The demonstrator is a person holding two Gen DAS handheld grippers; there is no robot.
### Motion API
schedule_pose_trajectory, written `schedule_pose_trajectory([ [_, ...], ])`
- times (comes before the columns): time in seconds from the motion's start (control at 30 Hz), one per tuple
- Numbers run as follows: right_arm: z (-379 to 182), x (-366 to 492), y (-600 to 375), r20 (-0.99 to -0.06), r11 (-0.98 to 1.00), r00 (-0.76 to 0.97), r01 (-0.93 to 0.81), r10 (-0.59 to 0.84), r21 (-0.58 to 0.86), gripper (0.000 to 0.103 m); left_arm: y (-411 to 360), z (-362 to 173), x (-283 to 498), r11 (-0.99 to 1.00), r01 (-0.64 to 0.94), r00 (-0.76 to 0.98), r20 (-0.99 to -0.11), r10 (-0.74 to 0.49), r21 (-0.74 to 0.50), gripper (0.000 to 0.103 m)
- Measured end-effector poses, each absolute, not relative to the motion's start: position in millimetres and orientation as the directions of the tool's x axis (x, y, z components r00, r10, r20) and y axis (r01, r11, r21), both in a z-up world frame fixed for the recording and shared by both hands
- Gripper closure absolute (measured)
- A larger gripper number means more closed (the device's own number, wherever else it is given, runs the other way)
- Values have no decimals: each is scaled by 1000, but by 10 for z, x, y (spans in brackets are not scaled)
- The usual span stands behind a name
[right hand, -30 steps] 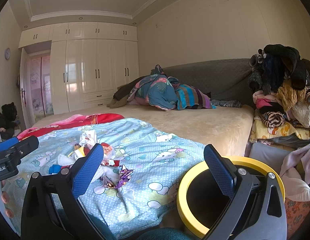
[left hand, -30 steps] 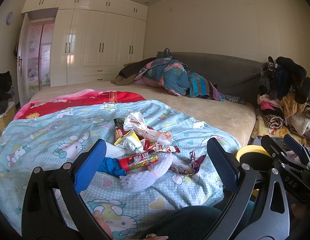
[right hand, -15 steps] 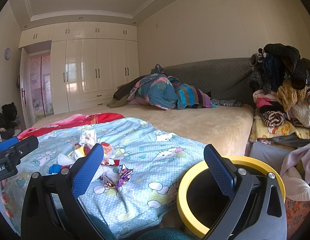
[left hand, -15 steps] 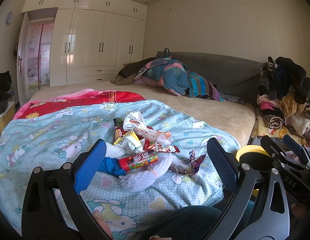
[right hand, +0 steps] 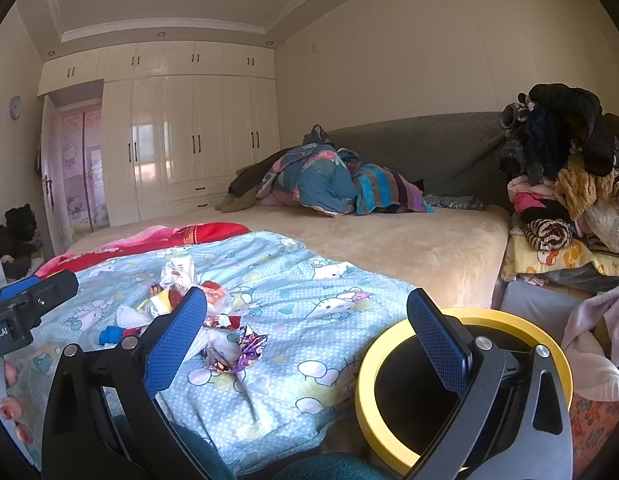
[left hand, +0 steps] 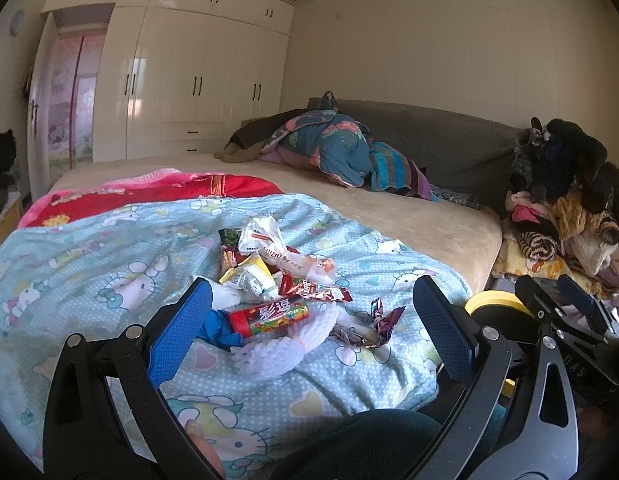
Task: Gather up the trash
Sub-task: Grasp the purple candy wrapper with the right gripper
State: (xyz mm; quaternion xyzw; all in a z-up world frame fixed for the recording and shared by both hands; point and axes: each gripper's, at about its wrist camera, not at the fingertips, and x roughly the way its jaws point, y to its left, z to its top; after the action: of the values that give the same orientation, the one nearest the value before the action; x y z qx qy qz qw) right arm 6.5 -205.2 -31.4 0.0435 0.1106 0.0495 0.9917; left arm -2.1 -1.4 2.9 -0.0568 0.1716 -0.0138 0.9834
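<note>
Left gripper: the left gripper point(left hand: 311, 328) hangs released, jaws spread wide and holding nothing, aimed straight at the trash pile point(left hand: 281, 280).
Right gripper: the right gripper point(right hand: 307, 336) is also released and empty, hovering between the pile and the bin point(right hand: 461, 384).
Trash location: the litter sits bunched on the blue cartoon quilt point(left hand: 89, 280), near the front right corner of the bed point(left hand: 429, 220), a little back from the quilt's front edge.
Key relation: the pile lies dead ahead of the left gripper, framed between its two blue pads; from the right gripper it lies off to the left, so the left hand looks nearer and better lined up.
Nearest piece: the red candy tube point(left hand: 269, 316) lies on its side, its long axis running left to right, crosswise to the reach. A jaw turn, or a grasp across its ends, seems needed.
Bin: yellow-rimmed, round, dark inside, standing off the bed's front right corner beside the quilt's hanging edge.
Materials: white foam netting point(left hand: 285, 350), soft and dimpled; a shiny purple foil wrapper point(left hand: 383, 320), crinkled; a crumpled white paper bag point(left hand: 265, 236); a blue scrap point(left hand: 217, 326), limp.
Surface: soft, wrinkled quilt that should give under pressure.
</note>
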Motion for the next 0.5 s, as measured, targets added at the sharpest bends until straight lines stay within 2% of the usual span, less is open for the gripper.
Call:
schedule_pose_trajectory([
  [0.17,-301,129,-2007,-235,986,960,-132,152,99,6,124,4,31,987,-13,937,-348,-44,-161,11],
  [0.5,-195,391,-1713,-276,966,926,-236,256,106,6,444,12,91,978,-111,935,-351,43,-177,11],
])
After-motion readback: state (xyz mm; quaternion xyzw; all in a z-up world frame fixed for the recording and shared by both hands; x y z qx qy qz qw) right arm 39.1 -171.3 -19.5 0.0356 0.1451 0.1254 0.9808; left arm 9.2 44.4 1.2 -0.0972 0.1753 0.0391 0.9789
